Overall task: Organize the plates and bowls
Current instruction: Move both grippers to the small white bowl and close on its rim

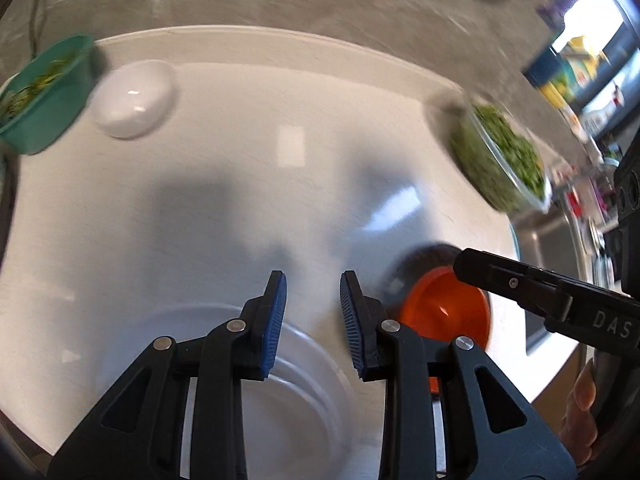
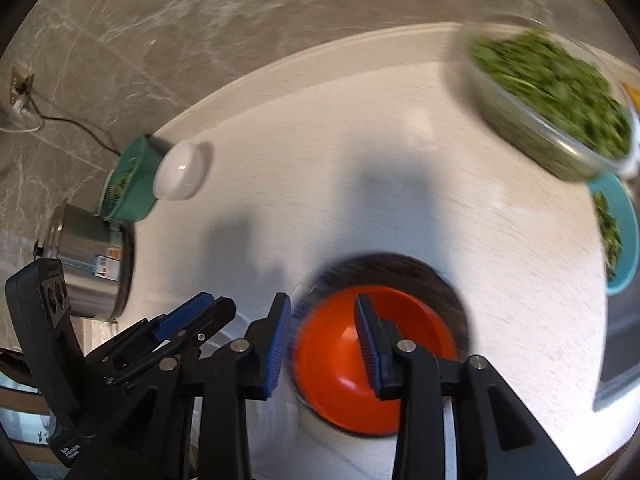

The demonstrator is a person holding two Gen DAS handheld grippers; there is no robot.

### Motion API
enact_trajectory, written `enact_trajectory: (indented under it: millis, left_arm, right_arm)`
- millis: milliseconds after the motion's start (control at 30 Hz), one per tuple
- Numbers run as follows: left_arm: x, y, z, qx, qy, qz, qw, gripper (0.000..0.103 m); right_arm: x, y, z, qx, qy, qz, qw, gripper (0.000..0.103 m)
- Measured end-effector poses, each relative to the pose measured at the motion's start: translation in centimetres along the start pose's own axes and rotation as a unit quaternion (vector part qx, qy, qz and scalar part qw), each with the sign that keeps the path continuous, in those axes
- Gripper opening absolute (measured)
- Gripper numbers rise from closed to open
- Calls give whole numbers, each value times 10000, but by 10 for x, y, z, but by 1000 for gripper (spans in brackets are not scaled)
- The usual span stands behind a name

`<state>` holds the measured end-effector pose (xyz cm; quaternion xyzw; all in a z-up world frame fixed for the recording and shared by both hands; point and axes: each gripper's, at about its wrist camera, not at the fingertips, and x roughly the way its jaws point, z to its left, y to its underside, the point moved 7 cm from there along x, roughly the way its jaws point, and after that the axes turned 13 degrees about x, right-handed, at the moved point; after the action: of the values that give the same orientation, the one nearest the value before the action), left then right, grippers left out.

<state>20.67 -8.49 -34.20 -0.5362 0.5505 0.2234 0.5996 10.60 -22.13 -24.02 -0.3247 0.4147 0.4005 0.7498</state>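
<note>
We work over a round white table (image 1: 224, 184) with a faintly grained matte top, set on a grey marbled floor (image 2: 120, 40). Near us sits a glossy orange bowl (image 2: 360, 364), round and smooth, nested on a dark plate (image 2: 436, 280); beside it to the left lies a clear, ringed plastic plate (image 1: 304, 384), almost invisible against the white. Farther off are a glass dish (image 2: 552, 96) heaped with leafy greens, a teal basket (image 1: 44, 96) with sprigs inside, a smooth white pebble-shaped lid (image 1: 134, 98), a turquoise bowl (image 2: 624, 232) of greens at the table's right edge, and a brushed steel pot (image 2: 88, 264) with a label. Our left gripper (image 1: 313, 312) hangs above the clear plate, its ribbed blue pads a narrow gap apart, nothing between them. Our right gripper (image 2: 323, 340) hovers over the orange bowl with its jaws parted; the pads press on nothing, the bowl lying below them on the table.
</note>
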Motion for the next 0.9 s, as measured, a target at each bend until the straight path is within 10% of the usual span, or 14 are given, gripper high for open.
enact_trajectory:
  millis: [467, 900]
  left_arm:
    - [-22, -71, 204, -1126, -548, -271, 9918, 26]
    - [43, -120, 308, -1609, -604, 28, 9851, 26]
  right_arm:
    - [84, -49, 177, -774, -236, 350, 9961, 36]
    - [175, -99, 221, -783, 103, 739, 9941, 36]
